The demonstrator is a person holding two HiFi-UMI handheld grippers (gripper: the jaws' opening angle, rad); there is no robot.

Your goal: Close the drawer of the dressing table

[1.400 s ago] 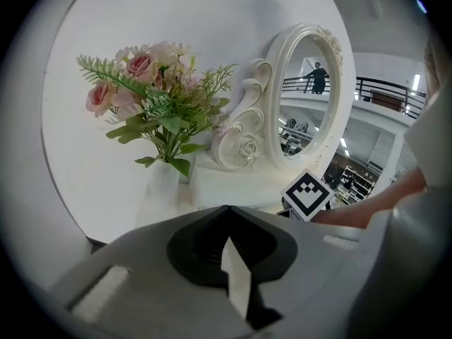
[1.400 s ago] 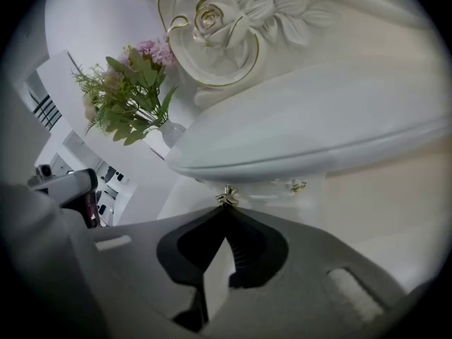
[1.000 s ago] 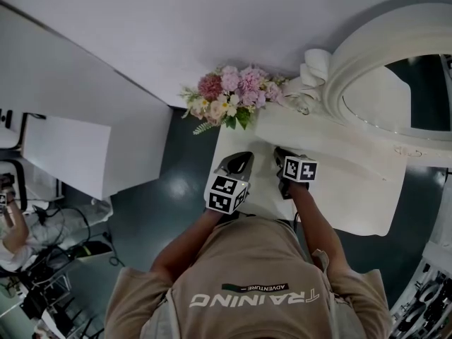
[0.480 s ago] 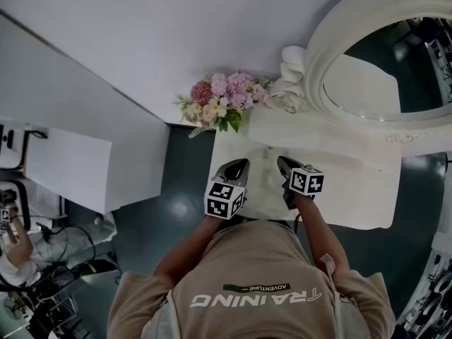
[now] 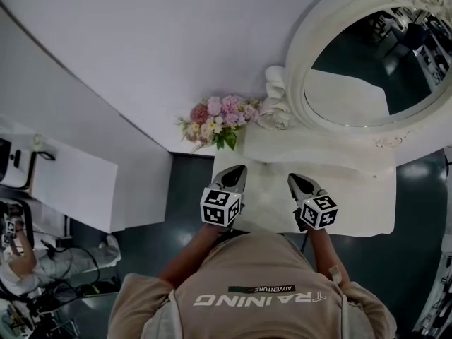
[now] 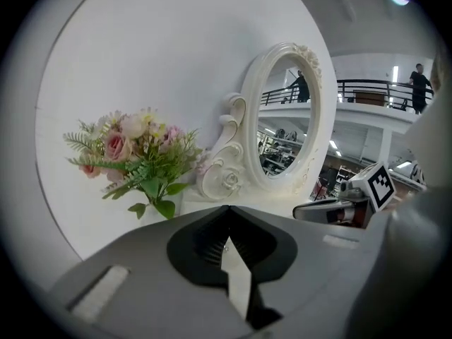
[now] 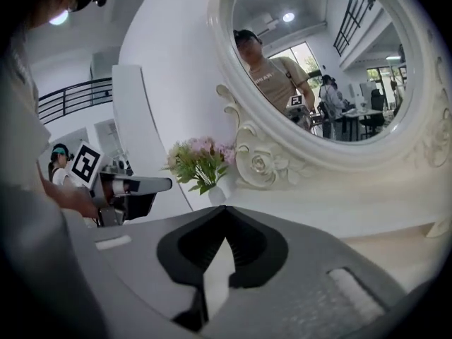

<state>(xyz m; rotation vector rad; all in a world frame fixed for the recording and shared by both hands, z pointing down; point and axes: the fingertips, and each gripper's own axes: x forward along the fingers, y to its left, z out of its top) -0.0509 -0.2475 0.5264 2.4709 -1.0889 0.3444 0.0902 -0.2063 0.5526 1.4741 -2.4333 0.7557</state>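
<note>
left claw is pressed together, its tips meeting with nothing pinched between them; right claw is pressed together the same way, also empty. in the head view both poke out from the person's tan shirt at 6 o'clock, side by side but well apart, each with its marker cube nearest the body and its tips aimed toward 12 o'clock. both lie over the front part of the white desk; whether they touch its top cannot be told. the desk is the dressing table itself, filling the view from the centre out to 3 o'clock, with dark floor on either side. its drawer does not show: the top and the person's shoulders cover the desk's front, so whether it is in or out cannot be read.

further back, at 11 o'clock from the left claw, a bunch of pink and cream flowers with green leaves stands at the desk's back left corner, in a small white vase. just beside it, toward 1 o'clock, rises the carved scroll at the foot of the oval mirror, whose thick white frame is ornate. in the right gripper view the glass reflects a person in a tan shirt holding a marker cube. behind everything is a plain white wall.
</note>
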